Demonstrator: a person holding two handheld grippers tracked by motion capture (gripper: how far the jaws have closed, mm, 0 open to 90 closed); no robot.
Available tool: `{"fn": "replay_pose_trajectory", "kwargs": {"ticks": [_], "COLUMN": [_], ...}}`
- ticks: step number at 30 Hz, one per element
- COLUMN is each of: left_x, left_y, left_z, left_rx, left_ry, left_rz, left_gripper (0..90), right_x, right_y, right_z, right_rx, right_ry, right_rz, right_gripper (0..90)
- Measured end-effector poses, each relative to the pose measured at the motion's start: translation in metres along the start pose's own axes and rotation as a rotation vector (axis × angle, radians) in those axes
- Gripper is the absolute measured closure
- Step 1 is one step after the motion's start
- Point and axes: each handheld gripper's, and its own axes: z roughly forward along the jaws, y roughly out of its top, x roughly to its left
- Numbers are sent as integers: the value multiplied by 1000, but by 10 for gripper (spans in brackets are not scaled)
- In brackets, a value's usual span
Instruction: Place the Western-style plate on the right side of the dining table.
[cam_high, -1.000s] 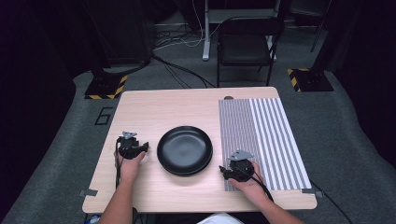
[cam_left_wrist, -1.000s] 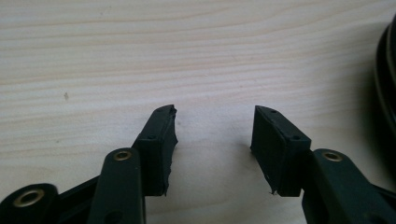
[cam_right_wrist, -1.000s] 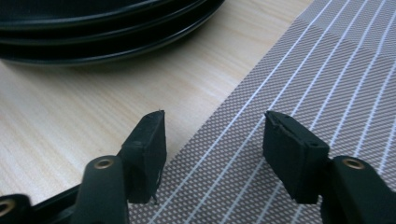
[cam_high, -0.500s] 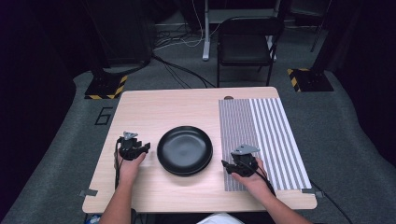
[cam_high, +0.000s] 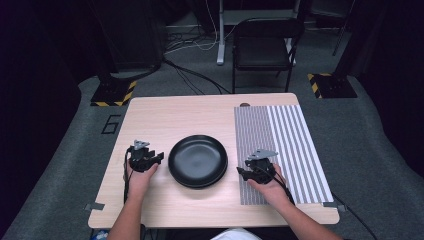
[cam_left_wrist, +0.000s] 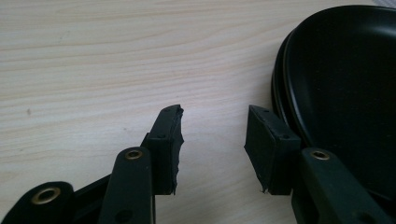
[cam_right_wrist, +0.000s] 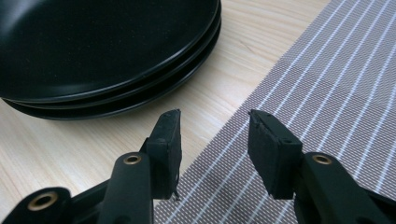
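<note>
Two tongs flank a stack of black plates (cam_high: 198, 160) at the middle of the wooden surface (cam_high: 175, 112) in the high view. Left tongs (cam_high: 159, 157) sit just left of the stack, right tongs (cam_high: 241, 172) at its lower right, over the near edge of the striped placemat (cam_high: 290, 145). Both have just been closing, yet their jaws stand apart with nothing between them. Seen from the right gripper view, the stack fills the upper left.

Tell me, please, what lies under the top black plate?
Under the top black plate, more black plates are stacked, their rims showing; beneath them is the wooden table. Their insides are covered.
</note>
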Motion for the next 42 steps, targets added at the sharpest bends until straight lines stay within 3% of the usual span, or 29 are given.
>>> {"fn": "replay_pose_trajectory", "kwargs": {"ticks": [13,20,25,29,37,42], "left_x": [-7,-12,-12,-16,-20,-25], "left_y": [4,6,7,7,7,7], "left_z": [-8,-7,-6,-3,0,-2], "left_rx": [-13,-9,-16,-5,14,21], "left_ry": [-66,-97,-130,-149,-155,-159], "left_rz": [-37,-27,-59,-83,-80,-72], "left_gripper": [625,656,634,651,707,770], "right_x": [-2,-5,-6,-5,0,0], "right_y": [19,23,27,31,33,33], "right_z": [2,5,8,11,21,25], "right_rx": [-34,-39,-54,-67,-48,-26], "right_ry": [20,33,33,59,66,80], "right_rz": [39,61,84,115,120,154], "right_gripper": [556,547,558,576,610,628]}}
